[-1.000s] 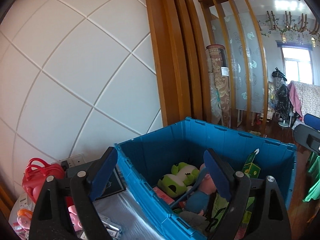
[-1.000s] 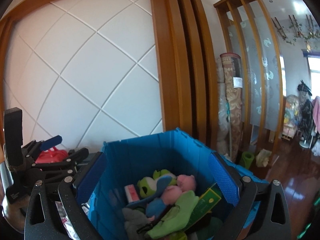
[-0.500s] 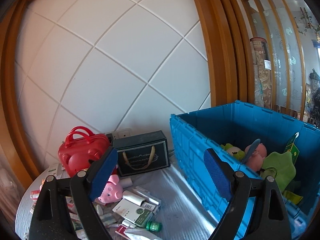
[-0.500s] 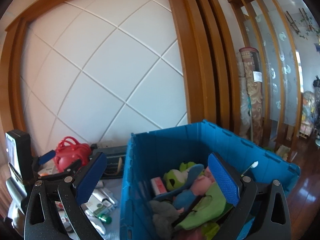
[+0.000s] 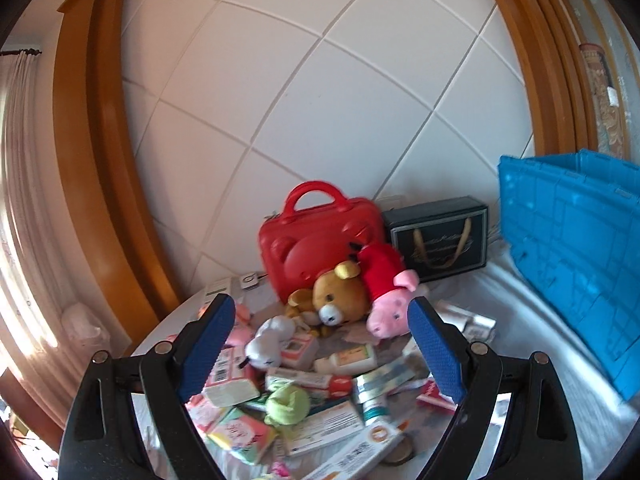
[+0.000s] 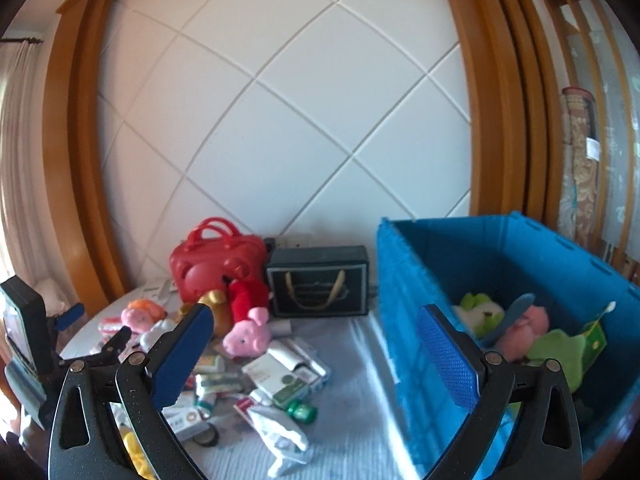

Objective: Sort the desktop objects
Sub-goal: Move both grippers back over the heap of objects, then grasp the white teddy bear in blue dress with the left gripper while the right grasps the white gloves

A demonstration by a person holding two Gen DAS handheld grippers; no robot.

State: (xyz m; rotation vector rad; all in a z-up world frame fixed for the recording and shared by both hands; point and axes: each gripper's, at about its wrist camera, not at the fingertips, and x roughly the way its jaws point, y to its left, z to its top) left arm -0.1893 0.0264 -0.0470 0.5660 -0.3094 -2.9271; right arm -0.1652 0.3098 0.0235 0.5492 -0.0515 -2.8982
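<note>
1. While both grippers hang over the table (image 6: 352, 364), the largest thing on it is the blue crate (image 6: 404, 320), standing at its right side; soft toys lie inside, among them a green plush (image 6: 478, 306) and a pink plush (image 6: 528, 326).
2. Against the white panelled wall stands a red carry case (image 5: 316, 240), and just right of it a dark gift box (image 5: 438, 236) with gold handles.
3. Leaning on the red case are a brown bear plush (image 5: 338, 300) and a pig plush (image 5: 386, 308) in a red outfit, head down.
4. In front of them lies a loose heap of small cartons and tubes, with a white plush (image 5: 268, 338) and a green plush ball (image 5: 288, 404) among them.
5. Left gripper (image 5: 316, 354): jaws spread wide, nothing between the blue pads, poised above the heap.
6. Right gripper (image 6: 320, 354): jaws likewise released and empty, straddling the crate's near wall and the heap.
</note>
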